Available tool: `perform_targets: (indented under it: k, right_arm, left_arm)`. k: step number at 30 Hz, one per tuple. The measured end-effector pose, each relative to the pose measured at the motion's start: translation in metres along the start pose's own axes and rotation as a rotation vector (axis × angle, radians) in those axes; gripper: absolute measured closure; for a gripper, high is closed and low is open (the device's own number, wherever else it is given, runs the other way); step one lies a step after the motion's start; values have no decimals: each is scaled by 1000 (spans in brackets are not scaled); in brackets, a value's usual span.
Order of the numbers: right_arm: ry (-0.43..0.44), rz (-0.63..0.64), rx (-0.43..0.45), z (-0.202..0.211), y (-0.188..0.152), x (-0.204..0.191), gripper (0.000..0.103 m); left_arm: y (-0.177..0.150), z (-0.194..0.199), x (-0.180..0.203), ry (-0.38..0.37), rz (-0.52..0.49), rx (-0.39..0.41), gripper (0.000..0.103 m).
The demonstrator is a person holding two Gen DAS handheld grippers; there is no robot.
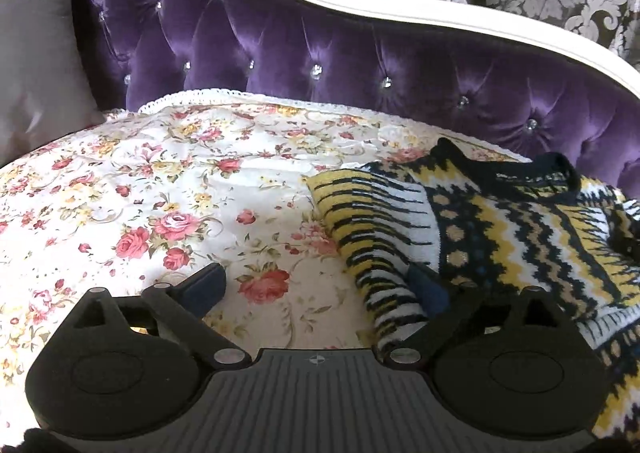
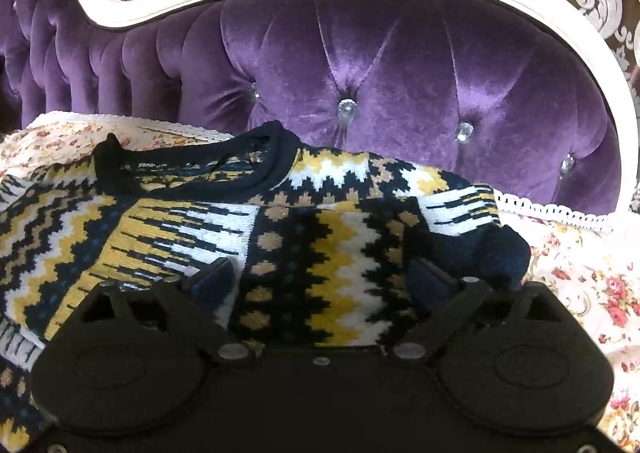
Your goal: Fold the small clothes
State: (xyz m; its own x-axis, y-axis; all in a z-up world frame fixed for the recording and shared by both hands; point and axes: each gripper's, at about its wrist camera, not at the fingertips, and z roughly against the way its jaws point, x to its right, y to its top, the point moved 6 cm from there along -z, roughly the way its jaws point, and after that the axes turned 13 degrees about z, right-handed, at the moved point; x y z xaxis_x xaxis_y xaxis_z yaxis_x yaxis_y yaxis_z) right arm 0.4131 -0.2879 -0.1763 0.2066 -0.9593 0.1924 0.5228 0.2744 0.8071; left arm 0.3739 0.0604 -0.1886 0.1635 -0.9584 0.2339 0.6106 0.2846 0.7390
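A small knitted sweater (image 1: 520, 229) in navy, yellow and white zigzags lies on a floral quilt (image 1: 160, 193). Its left sleeve (image 1: 372, 229) is folded in along the body's edge. My left gripper (image 1: 316, 285) stands open at that sleeve: the right pad rests against the sleeve's striped end, the left pad hangs over bare quilt. In the right wrist view the sweater (image 2: 312, 245) fills the middle, navy collar (image 2: 192, 173) toward the headboard, right sleeve folded across the chest. My right gripper (image 2: 324, 277) is open just above the chest, pressing on nothing.
A tufted purple velvet back (image 1: 320, 49) with a white frame (image 1: 400, 9) rises behind the quilt. A grey cushion (image 1: 36, 53) leans at the far left. The quilt's lace edge (image 2: 552, 209) runs along the velvet on the right. Bare quilt spreads left of the sweater.
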Motion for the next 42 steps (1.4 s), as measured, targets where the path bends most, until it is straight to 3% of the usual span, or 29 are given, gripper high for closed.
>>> perform_targets:
  k: [7, 16, 28, 33, 36, 42]
  right_arm:
    - [-37, -116, 0, 0, -4, 18, 8]
    - [-97, -77, -33, -10, -3, 19, 3]
    - [-41, -111, -14, -8, -3, 24, 1]
    - [9, -56, -124, -7, 5, 23, 1]
    - [35, -93, -127, 19, 10, 26, 8]
    - [111, -174, -31, 103, -8, 35, 6]
  left_arm:
    - [-1, -3, 0, 13, -5, 23, 0]
    - [-4, -4, 1, 49, -36, 51, 0]
    - [-5, -4, 1, 63, -49, 59, 0]
    - [-4, -4, 0, 60, -44, 42, 0]
    - [-1, -6, -1, 53, -29, 21, 0]
    - [-1, 2, -3, 31, 8, -10, 1]
